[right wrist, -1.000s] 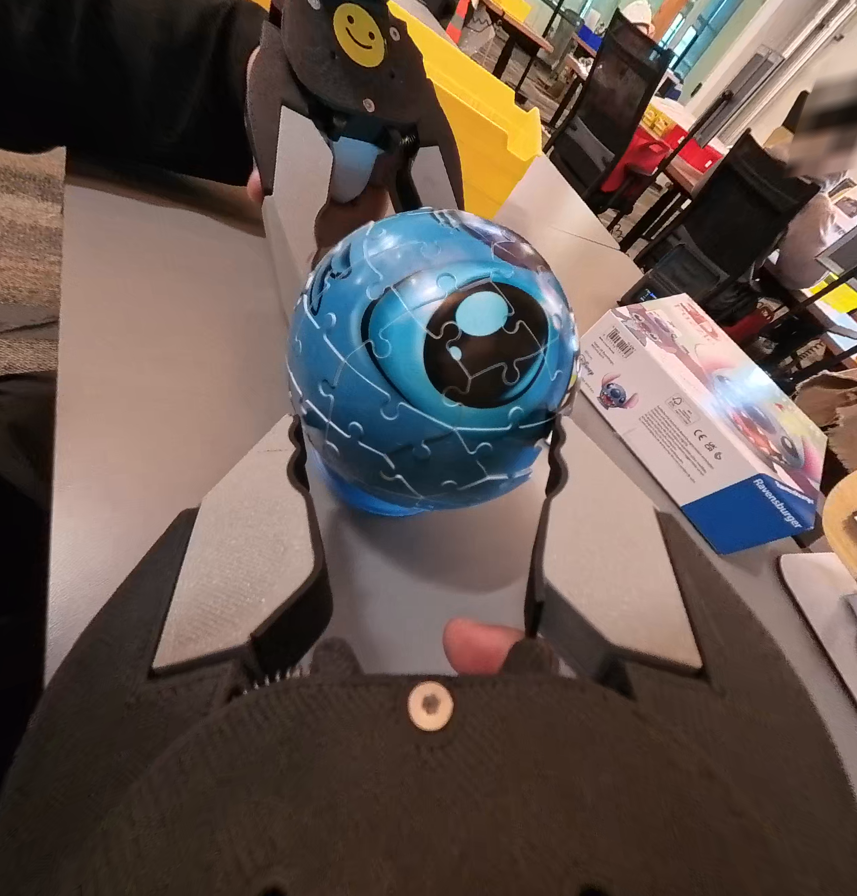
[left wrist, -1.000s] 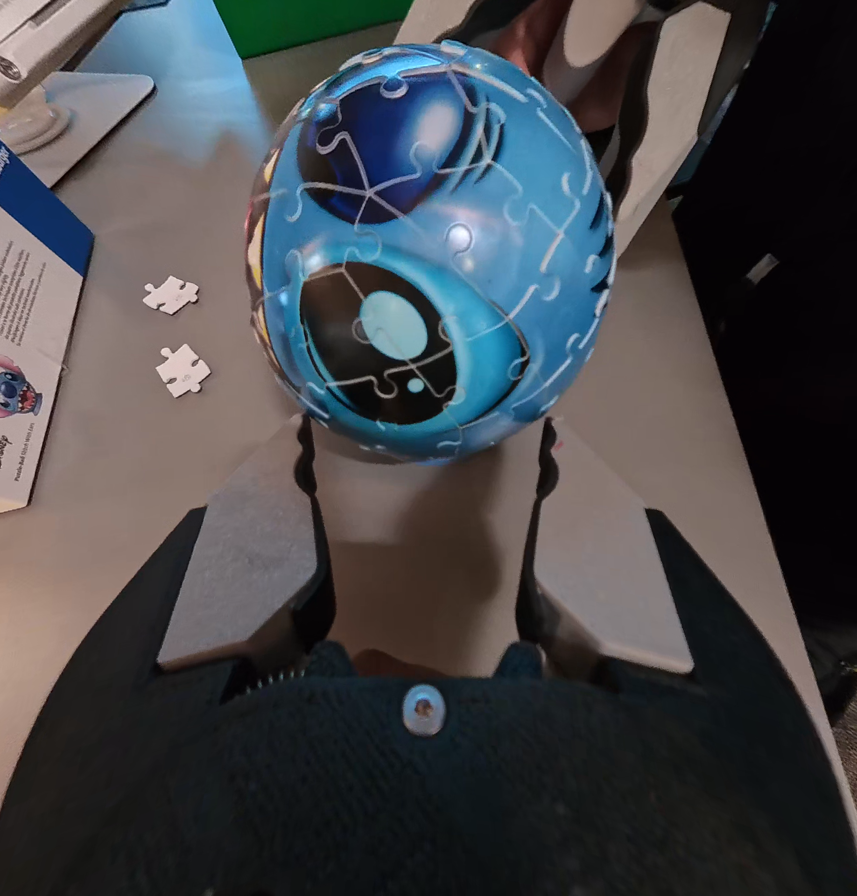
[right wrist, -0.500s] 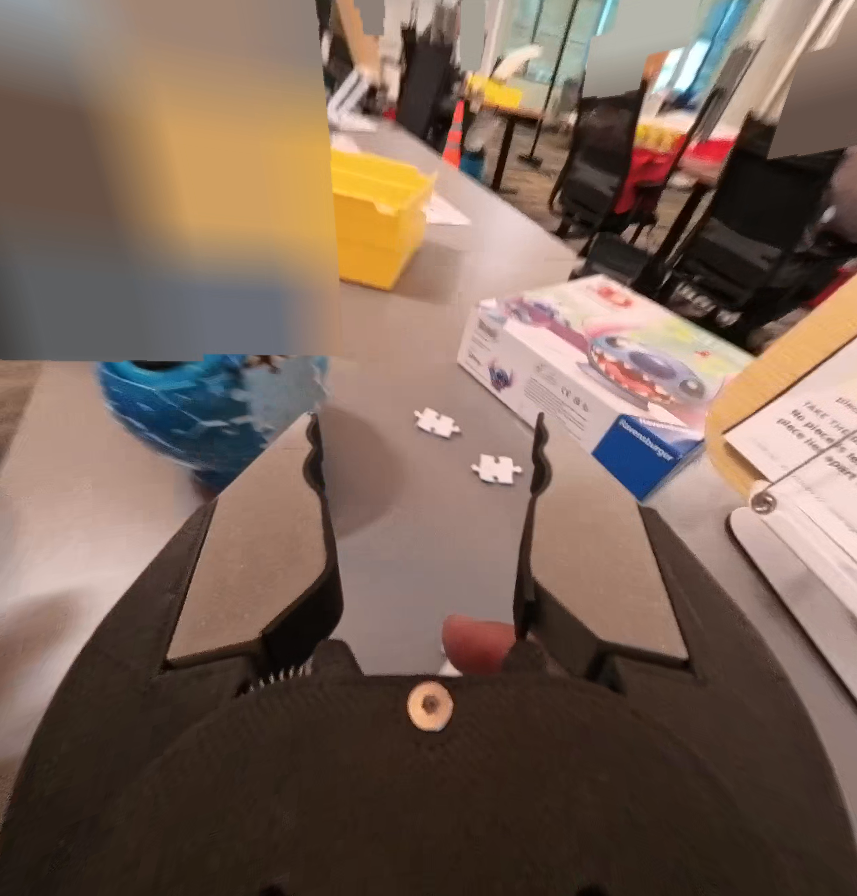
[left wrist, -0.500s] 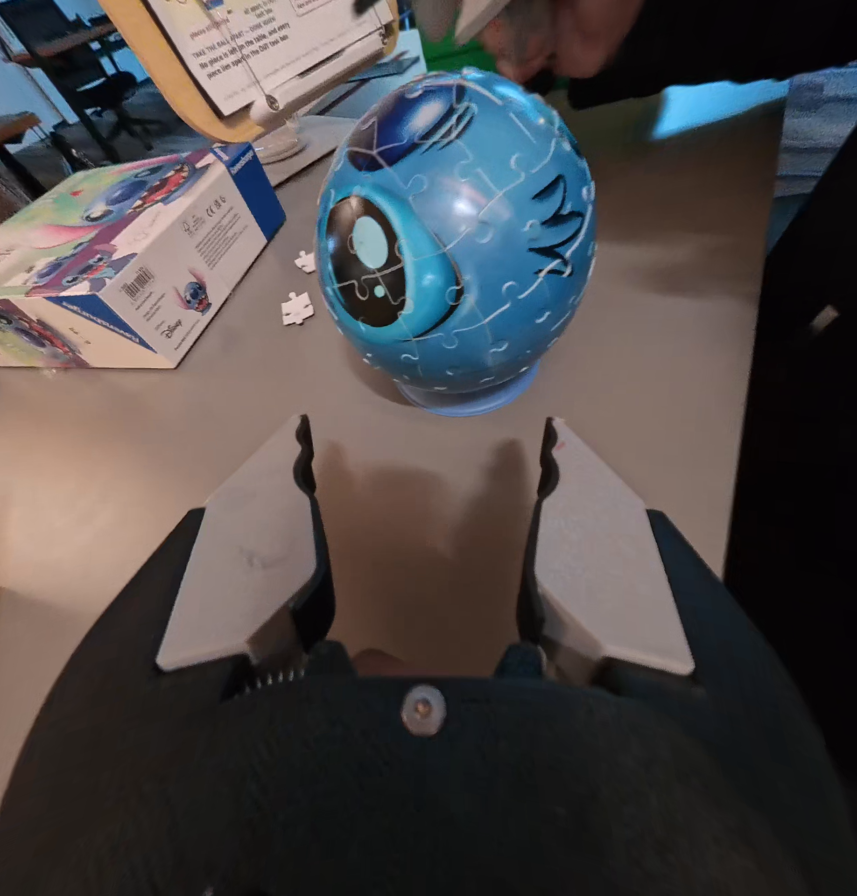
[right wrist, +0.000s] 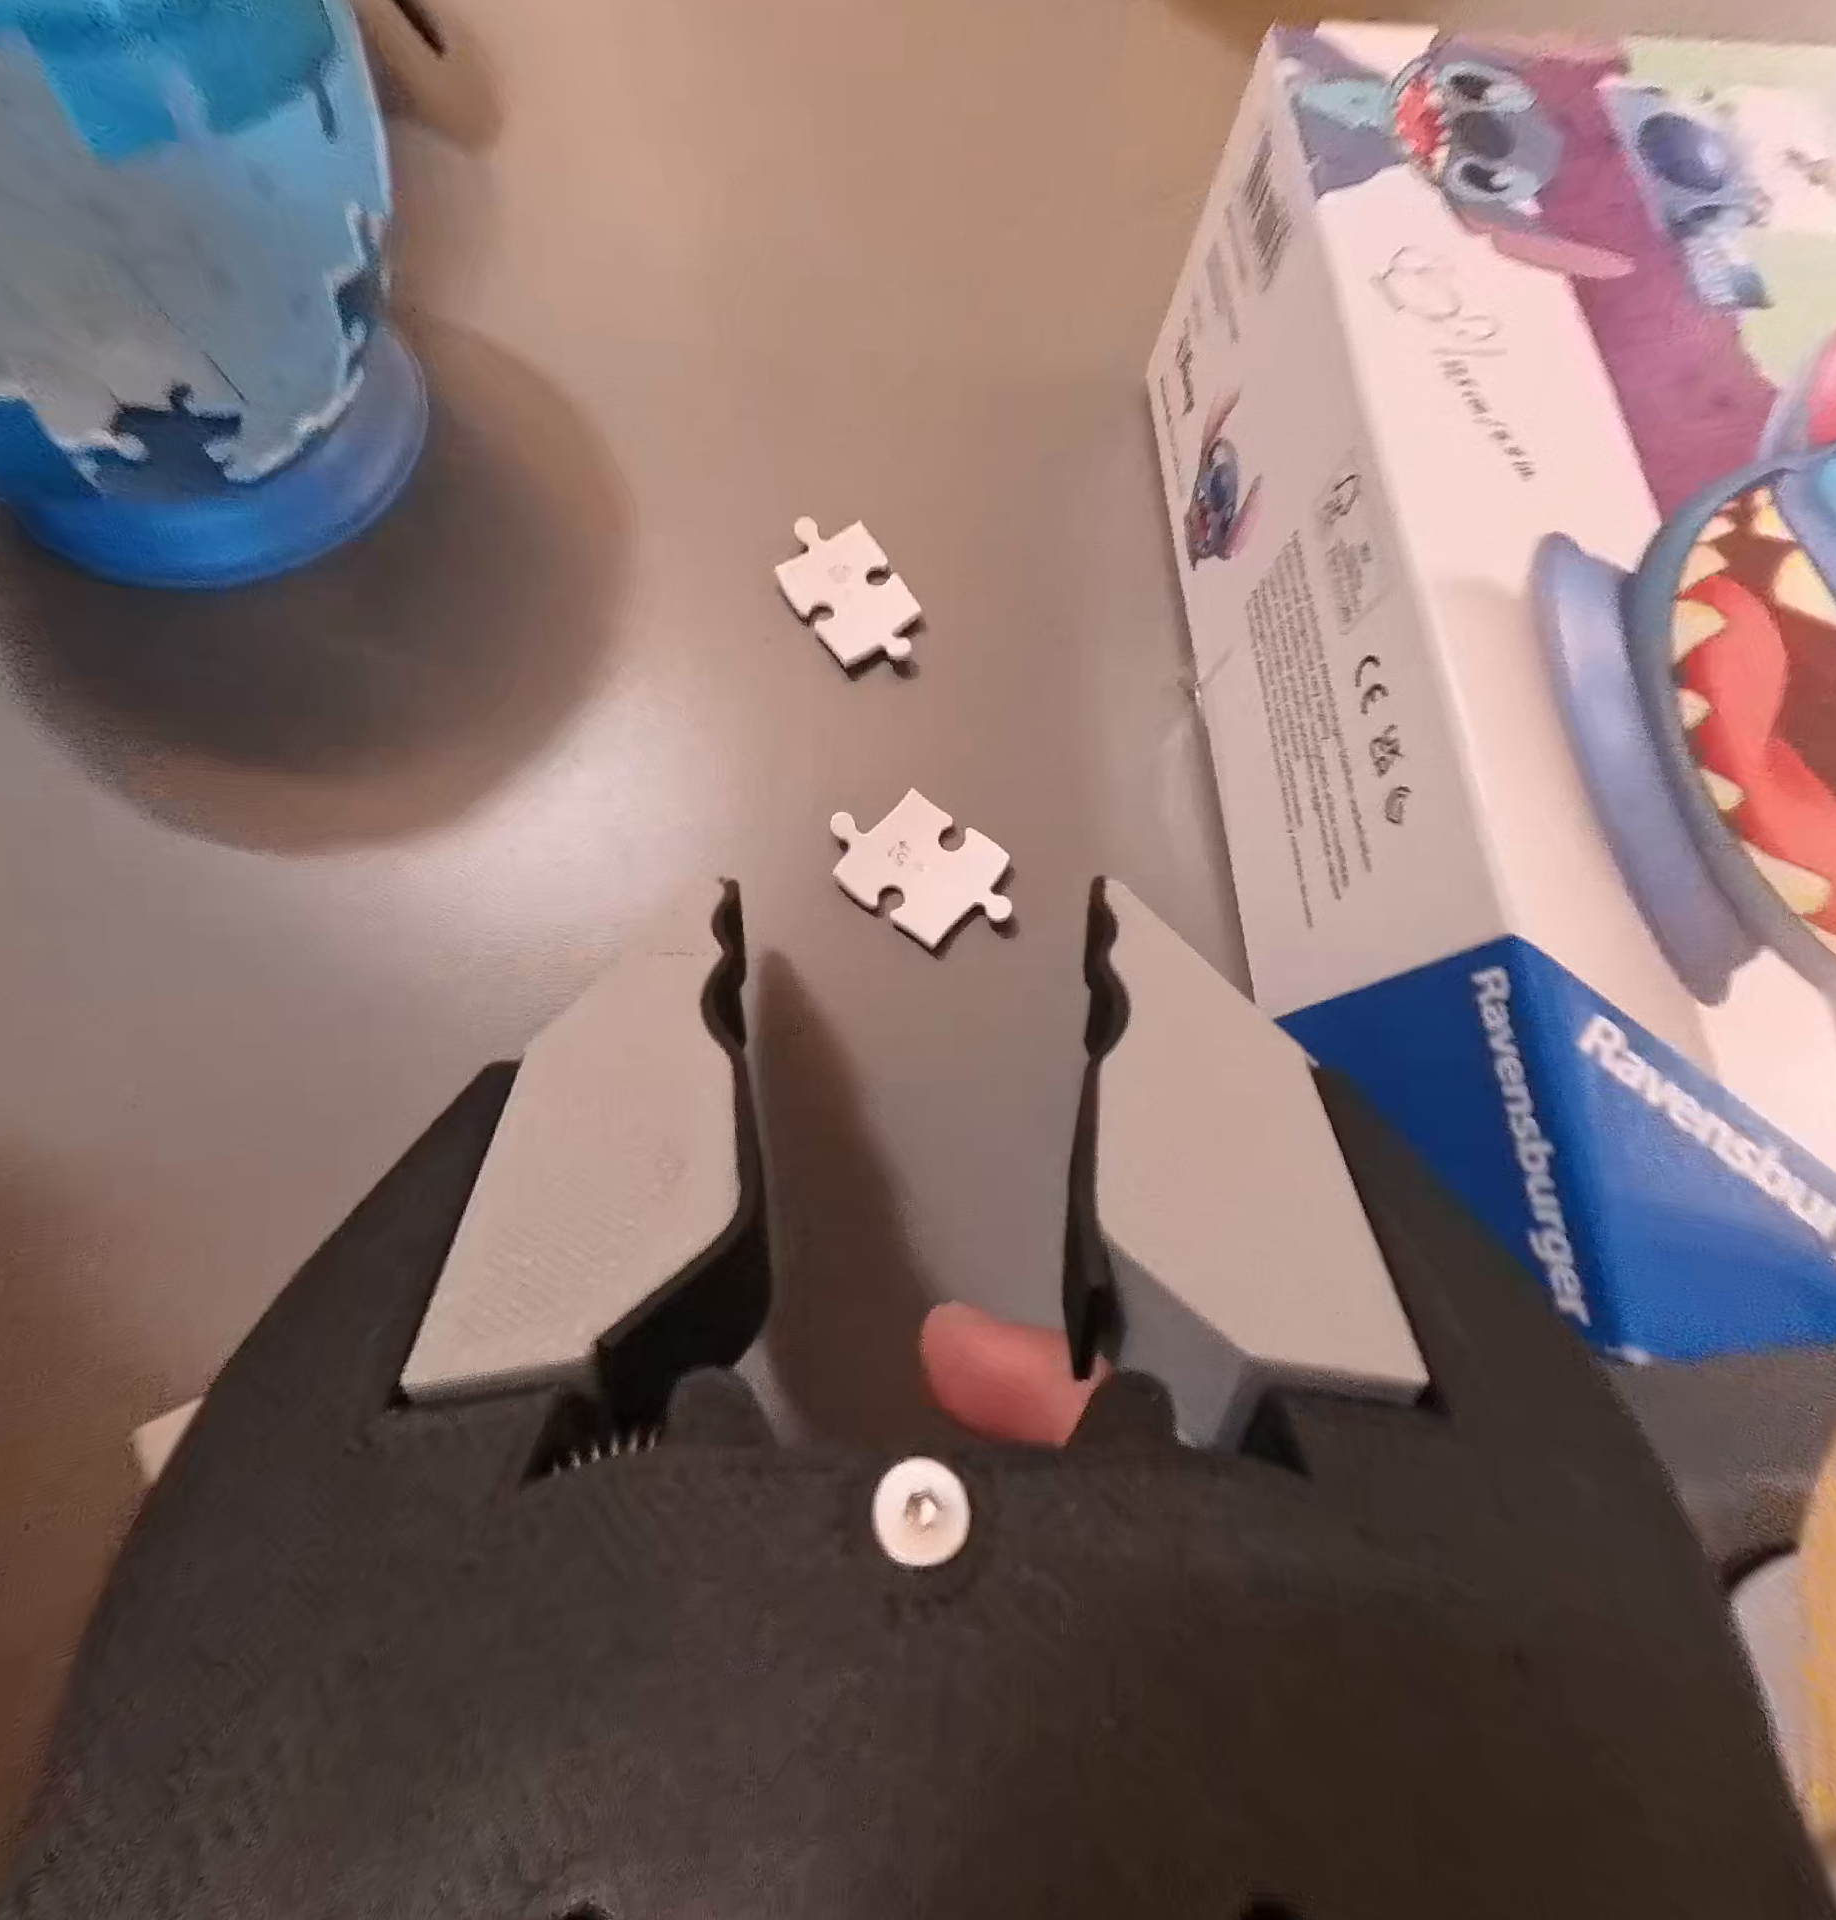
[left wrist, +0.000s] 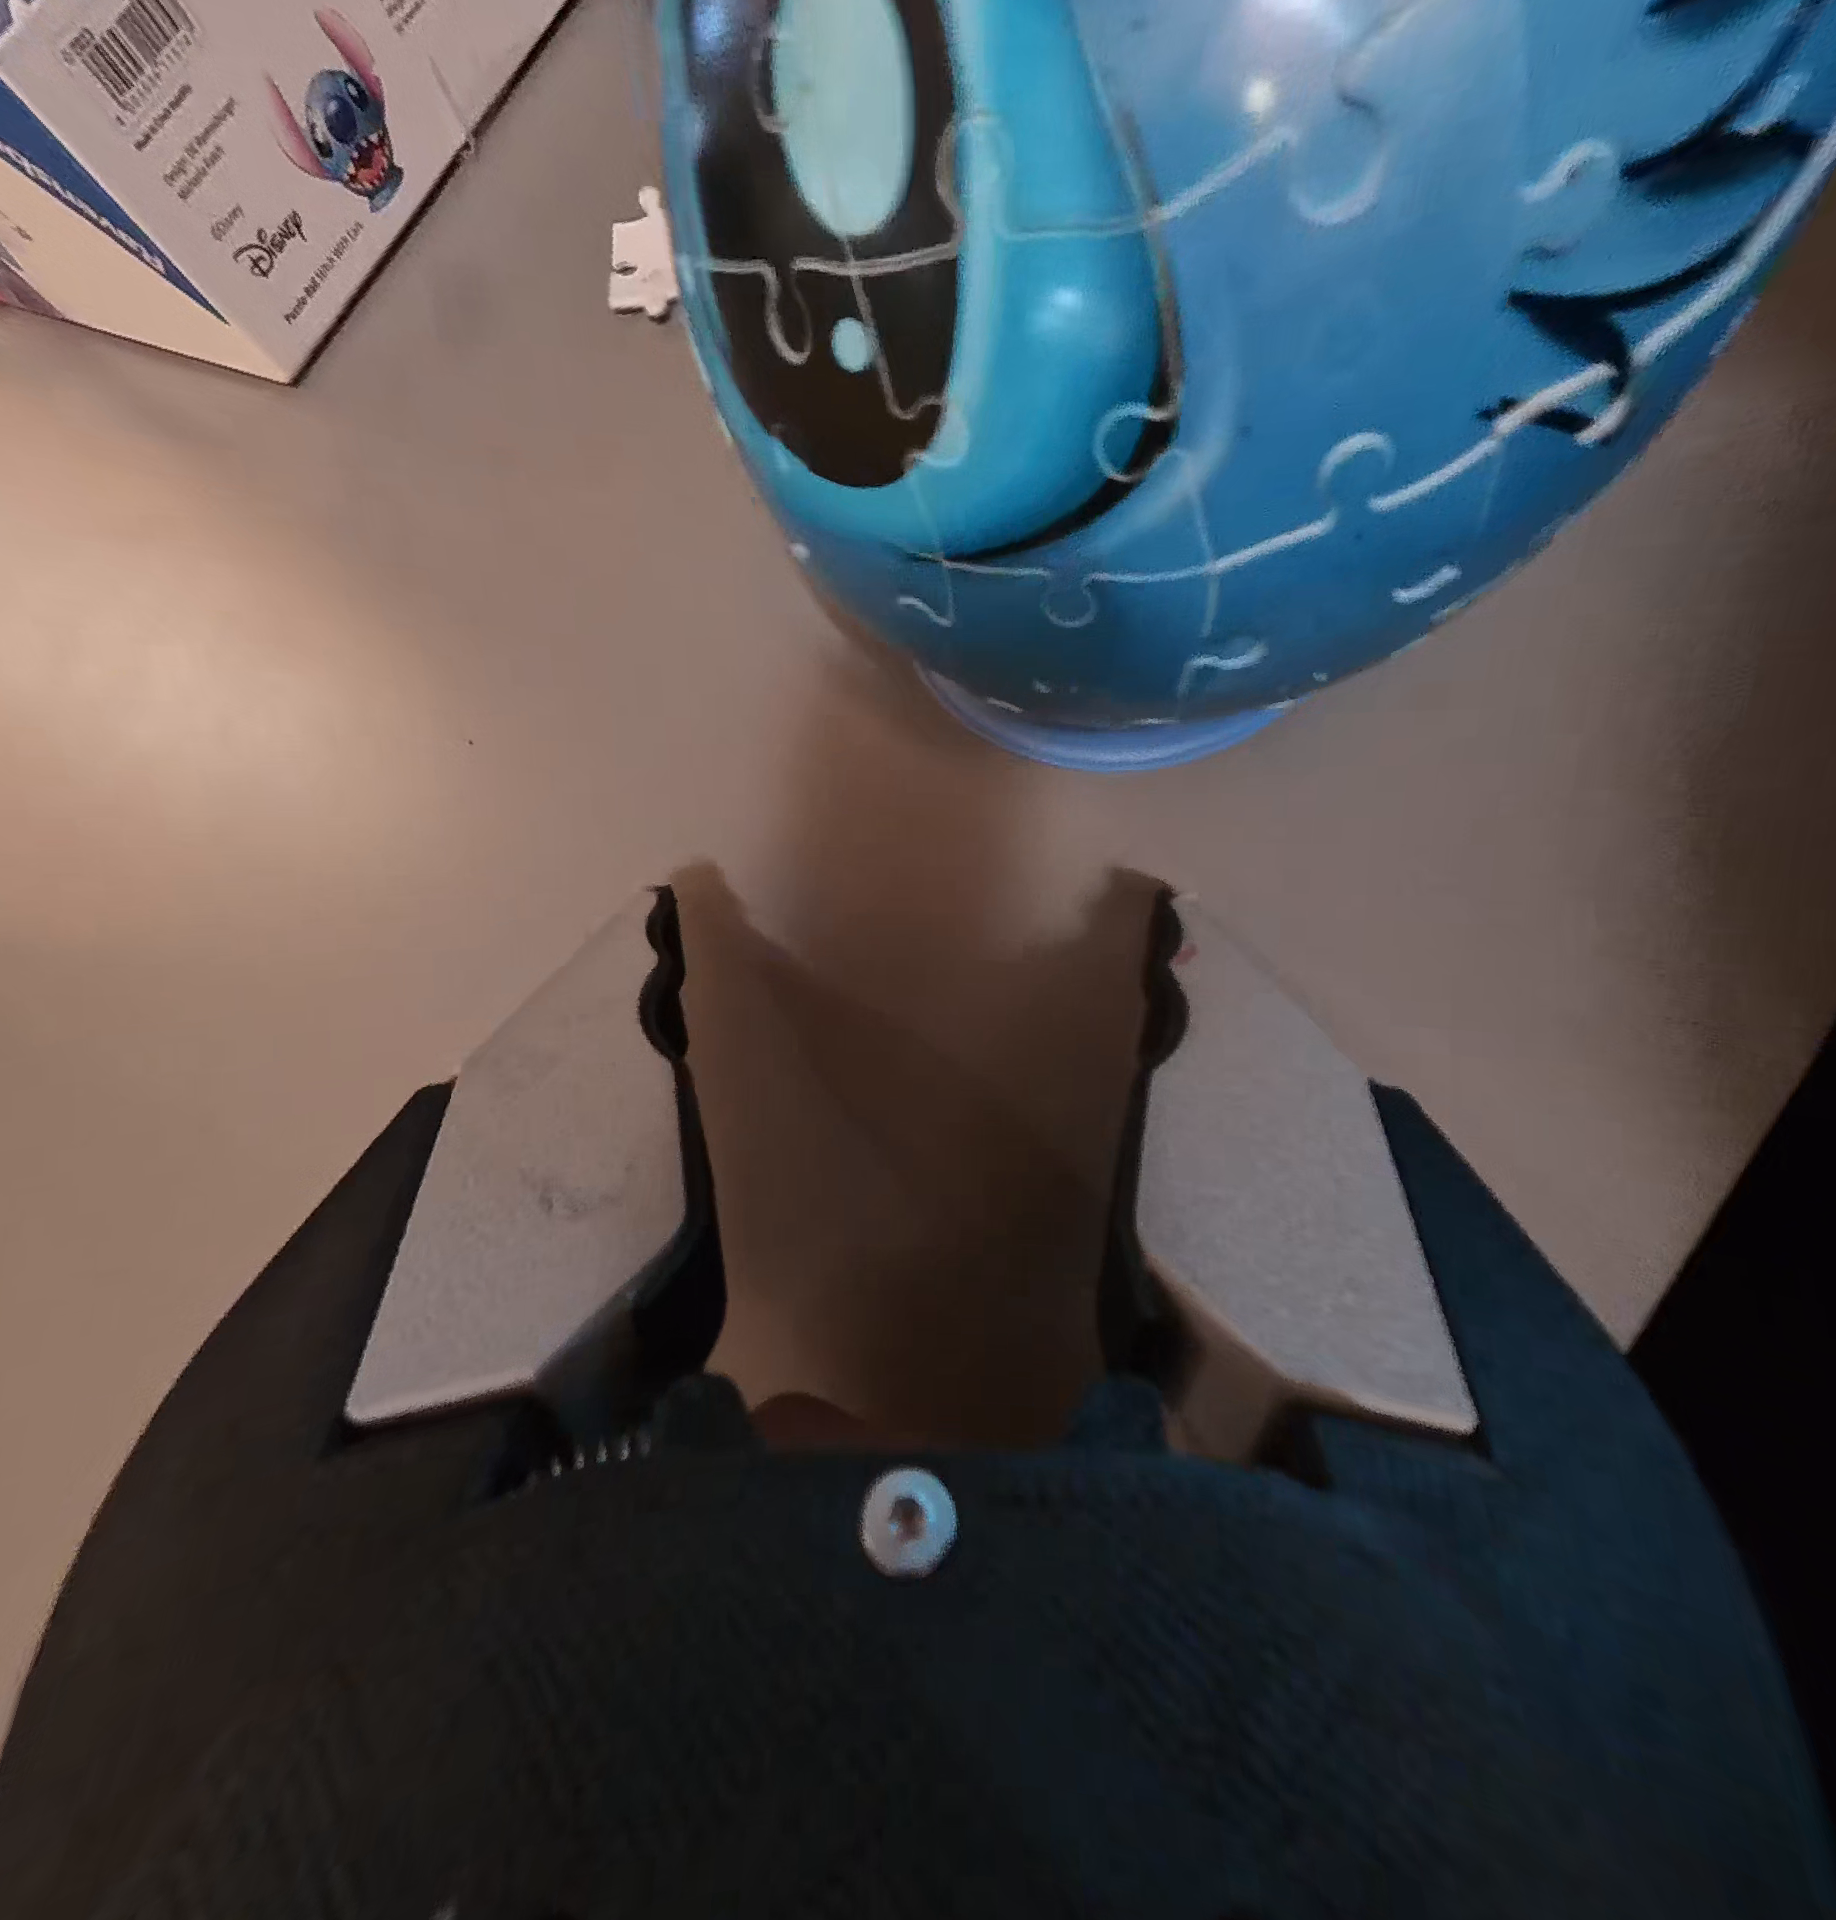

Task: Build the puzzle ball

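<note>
Now the ball (left wrist: 1257,343) stands on its blue ring base (left wrist: 1111,732) on the grey table (left wrist: 322,675), and neither set of tongs touches it. A second ago both sets flanked the ball, fingertips at its lower sides; half a second ago the left tongs had drawn back and the right ones were swinging away in a blur.

The left tongs (left wrist: 919,914) are wide and empty, low over the table just short of the ball's base, nearer to it than half a second ago, so the ball now fills the top of the left wrist view, its black eye turned toward the box (left wrist: 218,177). One white piece (left wrist: 639,255) shows at the ball's left edge, partly hidden behind it.

The right tongs (right wrist: 914,883) are also wide and empty. They have turned from the ball, which now sits at the upper left of their view (right wrist: 166,312), blurred, with a jagged gap (right wrist: 161,442) in its shell just above the base. They point down at two loose pieces lying white side up between the ball and the box (right wrist: 1413,520): the near piece (right wrist: 919,878) lies just ahead of the fingertips, between their lines, and the far piece (right wrist: 849,594) lies beyond it, apart from it. The box lies flat, right of both pieces. A fingertip (right wrist: 987,1387) shows between the right tongs' fingers near the hinge.
</note>
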A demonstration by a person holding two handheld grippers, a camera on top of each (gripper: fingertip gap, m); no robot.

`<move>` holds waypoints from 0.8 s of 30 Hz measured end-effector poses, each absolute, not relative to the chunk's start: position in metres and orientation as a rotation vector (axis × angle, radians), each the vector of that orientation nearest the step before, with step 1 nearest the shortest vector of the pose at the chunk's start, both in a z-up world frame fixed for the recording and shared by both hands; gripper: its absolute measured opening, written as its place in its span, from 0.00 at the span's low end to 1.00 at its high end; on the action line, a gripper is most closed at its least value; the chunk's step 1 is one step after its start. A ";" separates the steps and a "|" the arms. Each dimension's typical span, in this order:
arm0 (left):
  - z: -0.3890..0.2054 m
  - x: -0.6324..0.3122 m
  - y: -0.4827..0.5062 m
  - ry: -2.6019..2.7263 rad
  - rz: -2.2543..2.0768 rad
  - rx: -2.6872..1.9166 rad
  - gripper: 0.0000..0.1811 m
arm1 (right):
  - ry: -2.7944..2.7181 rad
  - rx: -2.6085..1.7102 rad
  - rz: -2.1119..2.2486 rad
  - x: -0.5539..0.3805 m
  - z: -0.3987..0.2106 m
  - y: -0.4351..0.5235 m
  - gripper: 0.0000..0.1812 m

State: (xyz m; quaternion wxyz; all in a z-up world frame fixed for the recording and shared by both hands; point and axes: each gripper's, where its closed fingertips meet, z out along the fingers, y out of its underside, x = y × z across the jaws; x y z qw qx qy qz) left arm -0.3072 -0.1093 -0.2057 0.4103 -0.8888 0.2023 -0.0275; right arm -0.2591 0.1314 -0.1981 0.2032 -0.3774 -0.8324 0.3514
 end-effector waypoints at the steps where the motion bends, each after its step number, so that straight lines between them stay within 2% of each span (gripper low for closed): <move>1: -0.206 -0.310 -0.106 0.502 -0.078 -2.242 0.49 | -2.342 -1.035 0.963 -0.260 -0.203 0.130 0.37; 3: -0.207 -0.313 -0.100 0.519 -0.111 -2.246 0.49 | -2.369 -1.015 0.965 -0.262 -0.210 0.127 0.42; 6: -0.206 -0.316 -0.091 0.578 -0.119 -2.226 0.49 | -2.401 -1.044 1.020 -0.262 -0.212 0.122 0.40; 12: -0.205 -0.312 -0.080 0.683 -0.130 -2.183 0.49 | -2.402 -1.008 1.025 -0.260 -0.211 0.112 0.19; 20: -0.204 -0.319 -0.074 0.727 -0.127 -2.159 0.49 | -2.441 -0.971 1.015 -0.253 -0.210 0.096 0.19; 24: -0.204 -0.339 -0.068 0.628 -0.069 -2.188 0.43 | -2.434 -0.948 1.129 -0.251 -0.199 0.077 0.18</move>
